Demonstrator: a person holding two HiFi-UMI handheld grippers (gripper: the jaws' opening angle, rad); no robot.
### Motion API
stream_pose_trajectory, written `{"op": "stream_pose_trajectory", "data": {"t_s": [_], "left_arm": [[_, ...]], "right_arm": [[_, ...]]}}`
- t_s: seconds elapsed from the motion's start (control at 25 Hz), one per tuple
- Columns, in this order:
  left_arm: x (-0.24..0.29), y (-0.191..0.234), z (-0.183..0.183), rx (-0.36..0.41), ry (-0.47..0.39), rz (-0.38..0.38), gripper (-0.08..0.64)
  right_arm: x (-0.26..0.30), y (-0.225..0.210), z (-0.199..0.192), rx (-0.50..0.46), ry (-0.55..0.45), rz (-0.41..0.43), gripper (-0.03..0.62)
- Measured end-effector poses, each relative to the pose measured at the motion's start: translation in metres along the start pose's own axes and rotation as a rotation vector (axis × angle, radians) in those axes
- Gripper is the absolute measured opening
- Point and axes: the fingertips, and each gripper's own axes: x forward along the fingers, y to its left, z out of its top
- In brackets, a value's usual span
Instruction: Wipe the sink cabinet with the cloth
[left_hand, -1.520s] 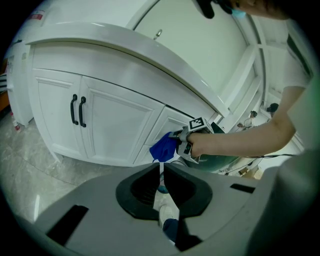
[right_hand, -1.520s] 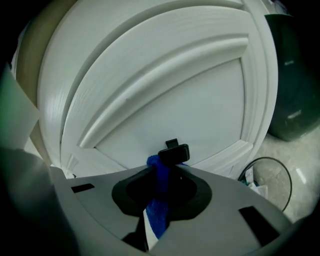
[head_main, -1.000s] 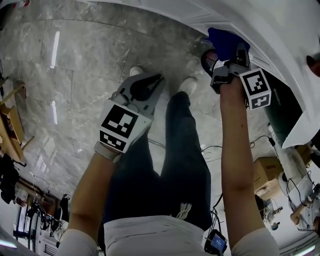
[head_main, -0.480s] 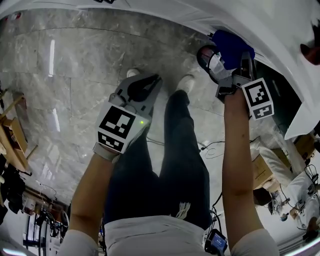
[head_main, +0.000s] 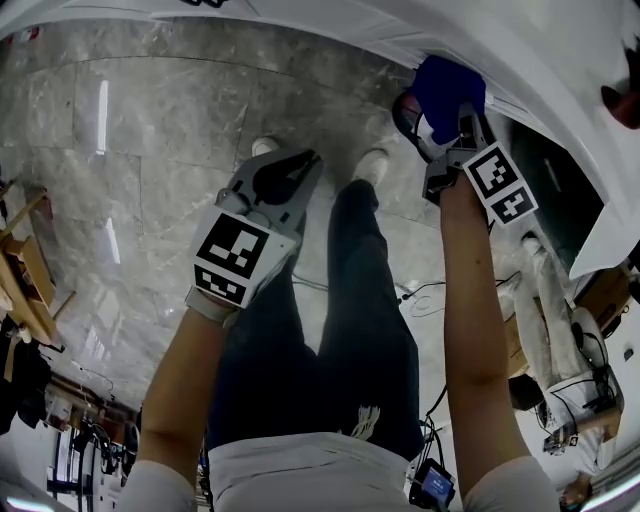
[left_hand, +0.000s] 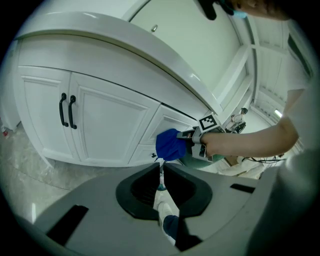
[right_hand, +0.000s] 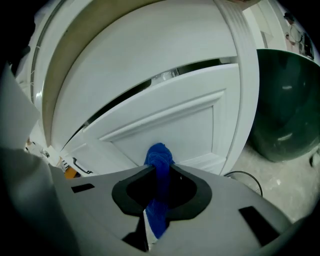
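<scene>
The blue cloth (head_main: 448, 92) is bunched between the jaws of my right gripper (head_main: 452, 118), which is shut on it. The cloth (right_hand: 159, 159) presses against a white panelled door of the sink cabinet (right_hand: 170, 115), low down and near the door's right edge. The right gripper (right_hand: 159, 172) points straight at that panel. The left gripper view shows the cloth (left_hand: 170, 145) against the cabinet (left_hand: 110, 125) to the right of the double doors. My left gripper (head_main: 303, 163) hangs over the floor, away from the cabinet, jaws closed with nothing between them (left_hand: 161, 167).
A dark green bin (right_hand: 285, 100) stands right of the cabinet. Black handles (left_hand: 67, 111) sit on the left double doors. A cable (right_hand: 245, 175) lies on the grey marble floor (head_main: 150, 130). The person's shoes (head_main: 375, 168) stand near the cabinet base.
The right gripper with the cloth slid right along the cabinet front, then back left. The left gripper has hardly moved.
</scene>
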Motion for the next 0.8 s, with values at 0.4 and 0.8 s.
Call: {"op": "stream_pose_trajectory", "data": {"t_s": [0.4, 0.8], "left_arm": [[0.000, -0.001, -0.006, -0.010, 0.005, 0.010, 0.011], [-0.002, 0.009, -0.008, -0.029, 0.004, 0.042, 0.011]], "right_arm": [[0.029, -0.007, -0.004, -0.011, 0.033, -0.019, 0.057], [0.058, -0.018, -0.013, -0.050, 0.052, -0.037, 0.057]]}}
